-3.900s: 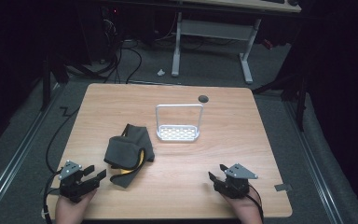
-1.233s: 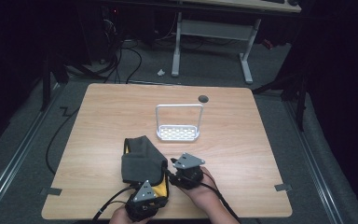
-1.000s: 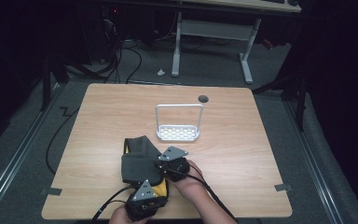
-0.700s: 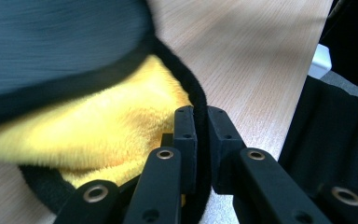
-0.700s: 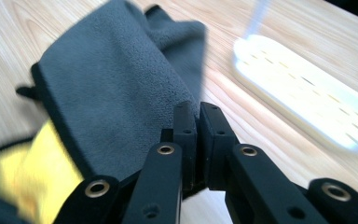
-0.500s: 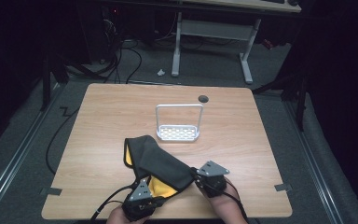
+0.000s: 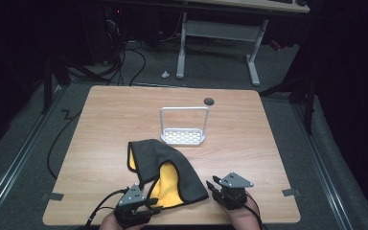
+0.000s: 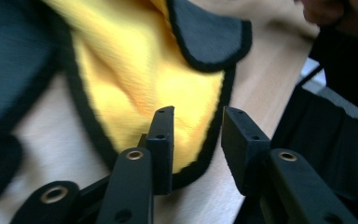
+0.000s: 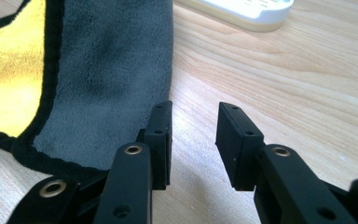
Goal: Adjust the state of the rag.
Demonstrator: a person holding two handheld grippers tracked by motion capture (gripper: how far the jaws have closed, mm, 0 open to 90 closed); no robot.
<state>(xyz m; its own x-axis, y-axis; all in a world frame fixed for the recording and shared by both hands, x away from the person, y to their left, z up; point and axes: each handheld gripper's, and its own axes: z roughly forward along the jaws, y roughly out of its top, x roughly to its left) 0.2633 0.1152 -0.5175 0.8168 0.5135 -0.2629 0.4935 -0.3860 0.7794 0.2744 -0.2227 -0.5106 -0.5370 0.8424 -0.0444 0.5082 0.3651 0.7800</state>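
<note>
A grey cloth with a yellow inner side lies partly folded on the wooden table, near its front edge. My left gripper stands open at the cloth's near yellow corner. In the left gripper view the black-hemmed yellow cloth lies just beyond the open left gripper. My right gripper is open just right of the cloth's grey corner. In the right gripper view the grey cloth lies beside the left jaw of the right gripper, with bare wood between the jaws.
A white perforated rack with a tall wire handle stands mid-table behind the cloth; its base shows in the right gripper view. A small dark grommet sits near the far edge. Cables and a desk frame lie on the floor beyond.
The right gripper pulled a grey flap of the cloth out to the right, then let go and drew back. The left gripper slid slightly left and back. The cloth now lies spread wider.
</note>
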